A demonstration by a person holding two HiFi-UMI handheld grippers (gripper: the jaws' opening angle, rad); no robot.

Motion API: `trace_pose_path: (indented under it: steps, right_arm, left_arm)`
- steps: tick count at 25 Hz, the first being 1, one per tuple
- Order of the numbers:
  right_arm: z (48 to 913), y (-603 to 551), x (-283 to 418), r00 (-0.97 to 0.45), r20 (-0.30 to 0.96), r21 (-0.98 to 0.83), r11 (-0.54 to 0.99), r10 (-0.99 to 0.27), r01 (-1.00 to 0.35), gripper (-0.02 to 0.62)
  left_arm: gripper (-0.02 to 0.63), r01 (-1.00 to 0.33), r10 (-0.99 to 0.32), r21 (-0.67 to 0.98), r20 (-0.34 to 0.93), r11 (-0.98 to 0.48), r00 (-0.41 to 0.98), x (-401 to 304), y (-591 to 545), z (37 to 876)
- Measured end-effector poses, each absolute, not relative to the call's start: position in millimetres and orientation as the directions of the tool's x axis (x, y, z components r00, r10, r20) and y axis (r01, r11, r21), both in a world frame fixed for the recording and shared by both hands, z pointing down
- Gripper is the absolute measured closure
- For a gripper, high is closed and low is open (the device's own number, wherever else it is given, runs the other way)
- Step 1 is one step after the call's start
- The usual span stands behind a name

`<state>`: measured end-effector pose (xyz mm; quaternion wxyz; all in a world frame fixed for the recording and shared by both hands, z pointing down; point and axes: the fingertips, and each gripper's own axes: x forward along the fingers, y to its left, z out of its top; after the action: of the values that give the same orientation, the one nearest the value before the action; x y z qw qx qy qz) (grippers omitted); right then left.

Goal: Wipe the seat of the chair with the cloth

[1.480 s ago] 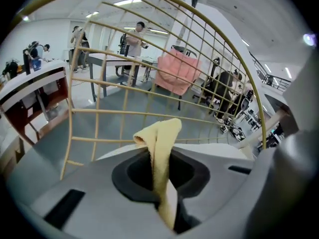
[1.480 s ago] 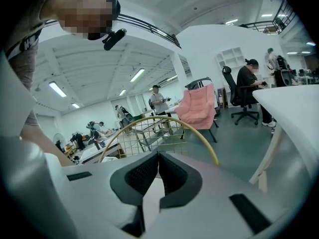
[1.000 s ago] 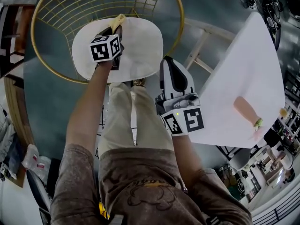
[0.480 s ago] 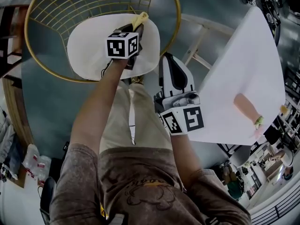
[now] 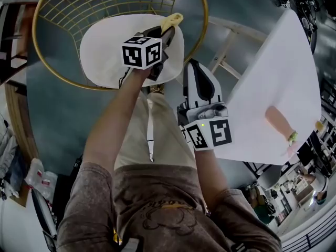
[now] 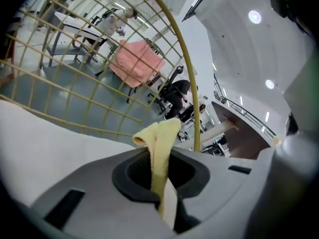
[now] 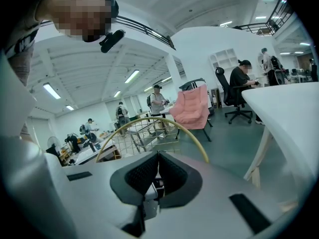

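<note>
Seen from the head view, steeply downward, a round chair (image 5: pixel 195 4) with a gold wire back is shown. Its white seat (image 5: pixel 102 46) is set inside the gold rim.

The left tongs (image 5: pixel 168 30) are held out over the seat's far right edge on an outstretched arm. A pale yellow cloth (image 5: pixel 172 20) is pinched between their jaws. In the left gripper view the jaws are seen shut on the folded cloth, which sticks out past the tips in a short curled end. The white seat is seen to the left of and beneath the tongs, and the gold wire back rises behind it. Whether the cloth touches the seat cannot be told; in the head view its free end is seen at the seat's edge, near the gold rim.

The right tongs (image 5: pixel 190 66) are held apart from the chair, above the person's light trouser legs, with the tips pointed towards the seat. In the right gripper view their jaws are seen pressed together with nothing between them.

A white bench (image 5: pixel 273 62) is placed to the right of the chair, and a pinkish object (image 5: pixel 277 121) lies on it. A pink armchair (image 7: pixel 192 108) and several people are seen further off in the right gripper view.
</note>
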<state>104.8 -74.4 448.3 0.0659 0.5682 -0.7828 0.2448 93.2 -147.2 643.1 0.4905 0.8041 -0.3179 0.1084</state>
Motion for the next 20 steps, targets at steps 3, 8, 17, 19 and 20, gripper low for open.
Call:
trace_pose_path:
  steps: [3,8,17,19,20]
  right_arm:
    - [450,-74,104,-0.348,0.386,-0.308,0.236,-0.854,-0.921,0.568]
    - [450,-72,95,-0.373,0.386,-0.307,0.264,-0.844,-0.914,0.568]
    - [455,-70,79,-0.42,0.4,-0.29,0.323,-0.814,-0.901,0.568]
    - [457,-68,75,-0.433,0.402,-0.285,0.339,-0.807,-0.897,0.568]
    - [458,-67,73,-0.437,0.404,-0.285,0.343,-0.804,-0.895,0.568]
  left_arm:
    - [0.561,-0.636,-0.454,0.727,0.49,-0.258,0.744,63,-149,641]
    - [0.561,-0.692,-0.53,0.703,0.528,-0.166,0.664,-9,-144,640]
    - [0.561,-0.802,-0.612,0.595,0.62,-0.04,0.49,-150,-111,628]
    - [0.561,-0.826,-0.625,0.564,0.639,-0.016,0.448,-178,-105,624]
    - [0.561,-0.836,-0.631,0.548,0.647,-0.005,0.428,-190,-103,622]
